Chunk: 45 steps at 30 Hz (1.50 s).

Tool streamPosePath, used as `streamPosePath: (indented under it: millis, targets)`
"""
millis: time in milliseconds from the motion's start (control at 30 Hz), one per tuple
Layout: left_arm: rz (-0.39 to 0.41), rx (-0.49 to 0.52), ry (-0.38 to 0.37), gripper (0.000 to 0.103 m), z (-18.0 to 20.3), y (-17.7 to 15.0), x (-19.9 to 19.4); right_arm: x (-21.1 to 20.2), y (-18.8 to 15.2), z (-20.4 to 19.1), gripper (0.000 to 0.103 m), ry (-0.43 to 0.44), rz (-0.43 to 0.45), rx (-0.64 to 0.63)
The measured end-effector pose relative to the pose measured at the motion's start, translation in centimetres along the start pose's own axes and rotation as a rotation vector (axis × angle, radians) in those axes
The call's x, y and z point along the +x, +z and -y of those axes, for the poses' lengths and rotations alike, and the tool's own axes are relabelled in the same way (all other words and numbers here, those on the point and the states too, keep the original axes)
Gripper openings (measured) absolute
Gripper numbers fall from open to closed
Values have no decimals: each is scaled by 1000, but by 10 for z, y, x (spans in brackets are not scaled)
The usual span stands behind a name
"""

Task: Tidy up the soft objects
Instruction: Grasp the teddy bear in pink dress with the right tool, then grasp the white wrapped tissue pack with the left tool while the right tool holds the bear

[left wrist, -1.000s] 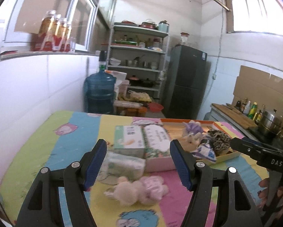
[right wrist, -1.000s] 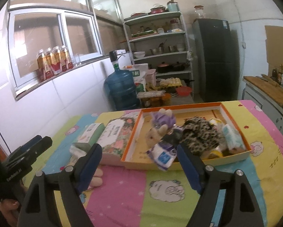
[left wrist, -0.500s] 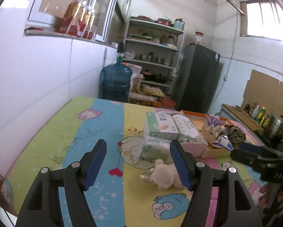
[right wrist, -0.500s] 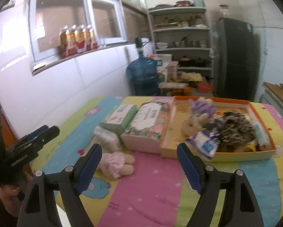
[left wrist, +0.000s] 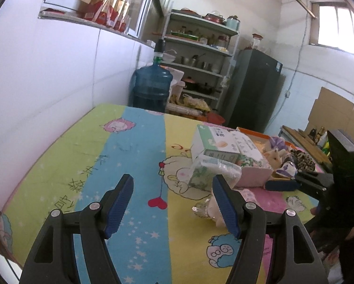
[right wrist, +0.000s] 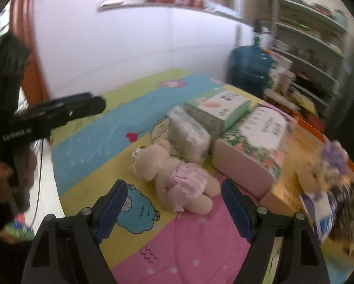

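Right gripper: its blue pads are spread wide and hold nothing. It now points down at the teddy, which lies just past the tips, lined up with the gap.
Left gripper: spread too, and empty. Bare cloth shows in its gap. The teddy peeks out behind its right pad.
Teddy: it lies on its side on the surface, in a pink dress, just beside the soft pack. Nothing touches it yet.
Soft pack: it leans on the green box. The flower box sits next to the orange tray.
Tray: it already holds a purple toy, a spotted cloth and a small pack. This side of the picture is blurry.
What changed: a second ago the right gripper looked across at the tray. It has swung left and dipped, so the teddy is now big and close. The left gripper has drifted left, away from the boxes.
What it means: I think the teddy is next to be picked up and put in the tray. The soft pack is still out too.
What stayed: both grippers are as wide as before, and the teddy, pack and boxes have not moved.
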<state>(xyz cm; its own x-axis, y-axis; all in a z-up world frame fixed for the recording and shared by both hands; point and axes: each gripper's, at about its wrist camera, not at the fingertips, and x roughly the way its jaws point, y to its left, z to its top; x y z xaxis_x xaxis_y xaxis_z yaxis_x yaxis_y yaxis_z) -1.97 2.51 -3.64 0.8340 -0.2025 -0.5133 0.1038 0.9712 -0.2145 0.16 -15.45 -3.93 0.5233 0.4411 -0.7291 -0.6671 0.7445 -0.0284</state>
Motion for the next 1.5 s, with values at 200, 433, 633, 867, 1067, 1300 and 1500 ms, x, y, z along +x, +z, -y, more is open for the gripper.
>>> streamPosePath:
  millis: [200,433,633,867,1067,1300,1500]
  targets:
    - [-14,-24,12,71,-7,0,9,18,7,-8,81,49,-69,-187]
    - [-38,-28,20,71,-12,-1,20,48,15,-4,81,95,-129,-243]
    - [-55,-35,17,71,-17,-1,28,68,13,-2,75,106,-181,-230]
    - [-81,-21,-19,71,-14,0,39,68,8,0,52,68,-184,-192]
    - [-147,165,-289,71,-1,17,56,47,-4,1,47,61,-145,-119]
    - [-159,438,-490,72,-1,40,77,0,-29,-11,47,59,-76,-49]
    - [-242,652,-556,72,17,42,108,-24,-37,-13,47,51,-37,1]
